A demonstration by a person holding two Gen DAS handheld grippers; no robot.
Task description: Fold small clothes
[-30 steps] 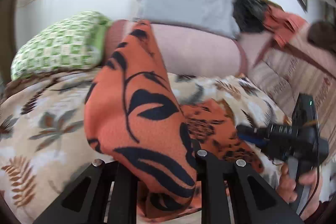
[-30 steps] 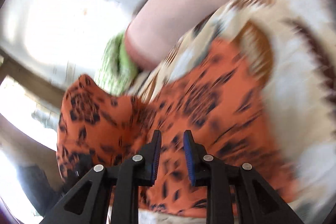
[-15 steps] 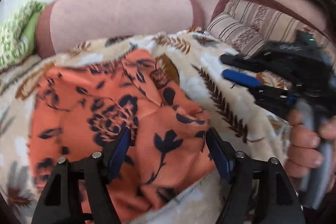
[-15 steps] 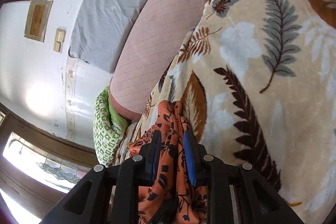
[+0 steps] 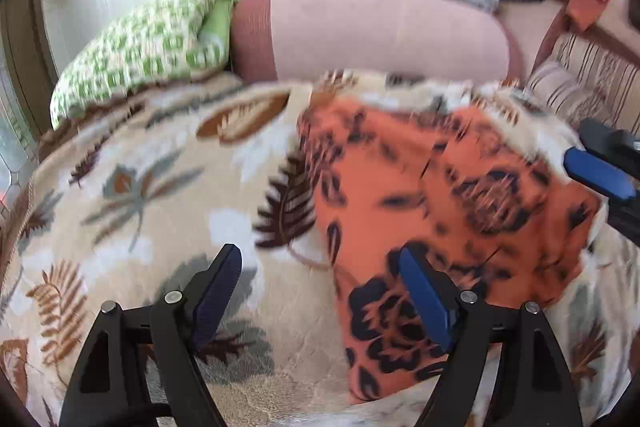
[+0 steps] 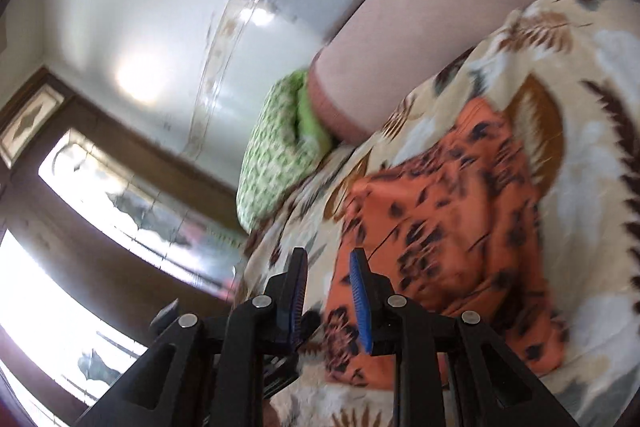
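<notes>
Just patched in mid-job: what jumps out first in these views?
The orange black-flowered garment lies folded on the leaf-print blanket, right of centre. The left gripper hangs wide open at its near edge, holding nothing. Behind, a green checked pillow leans against the pink bolster.

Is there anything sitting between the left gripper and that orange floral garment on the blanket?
Nothing visible. The left gripper is open just over the leaf-print blanket, and its right-hand finger already overlaps the near edge of the orange garment.

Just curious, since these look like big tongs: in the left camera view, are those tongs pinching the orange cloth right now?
No, the left tongs stand wide apart over the leaf-print blanket, and the orange cloth lies flat, gripped by nothing.
</notes>
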